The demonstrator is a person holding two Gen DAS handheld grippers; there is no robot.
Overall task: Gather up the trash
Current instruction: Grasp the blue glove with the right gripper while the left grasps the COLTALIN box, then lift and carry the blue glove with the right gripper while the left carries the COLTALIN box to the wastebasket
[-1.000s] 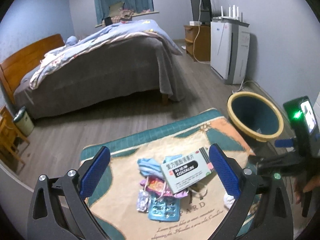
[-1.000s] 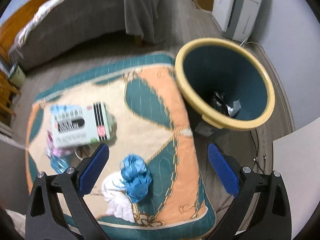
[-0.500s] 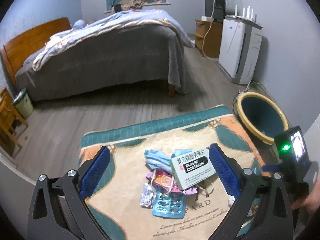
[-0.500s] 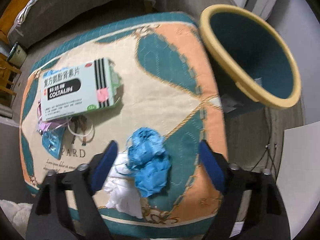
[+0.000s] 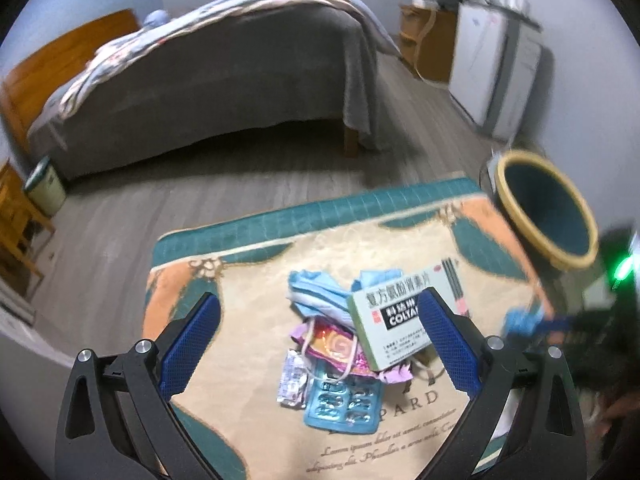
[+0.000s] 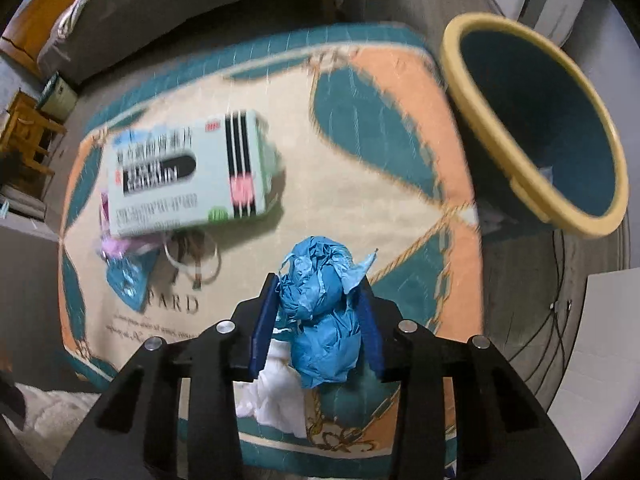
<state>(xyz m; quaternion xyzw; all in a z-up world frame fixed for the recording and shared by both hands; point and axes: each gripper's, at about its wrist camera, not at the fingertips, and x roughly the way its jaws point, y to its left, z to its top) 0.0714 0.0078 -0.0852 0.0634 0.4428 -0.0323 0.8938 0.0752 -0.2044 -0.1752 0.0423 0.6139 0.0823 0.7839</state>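
Note:
My right gripper (image 6: 318,312) is shut on a crumpled blue paper wad (image 6: 322,316) over the patterned mat (image 6: 360,184); the wad also shows in the left wrist view (image 5: 520,320). A white tissue (image 6: 276,396) lies just under it. A medicine box (image 6: 188,176) sits on a small trash pile to the left. The teal bin with a yellow rim (image 6: 532,128) stands at the mat's right edge. My left gripper (image 5: 316,340) is open above the pile: medicine box (image 5: 400,320), blue mask (image 5: 316,296), pink wrapper (image 5: 336,344), blister packs (image 5: 340,400).
A bed with a grey cover (image 5: 224,72) stands beyond the mat. A white appliance (image 5: 500,64) and wooden cabinet (image 5: 428,40) line the right wall. A small bin (image 5: 44,188) and wooden furniture (image 5: 16,220) are at the left. A white board (image 6: 592,352) is right of the mat.
My right gripper came down and closed on the blue paper wad. The left gripper's view shifted closer over the trash pile, still open.

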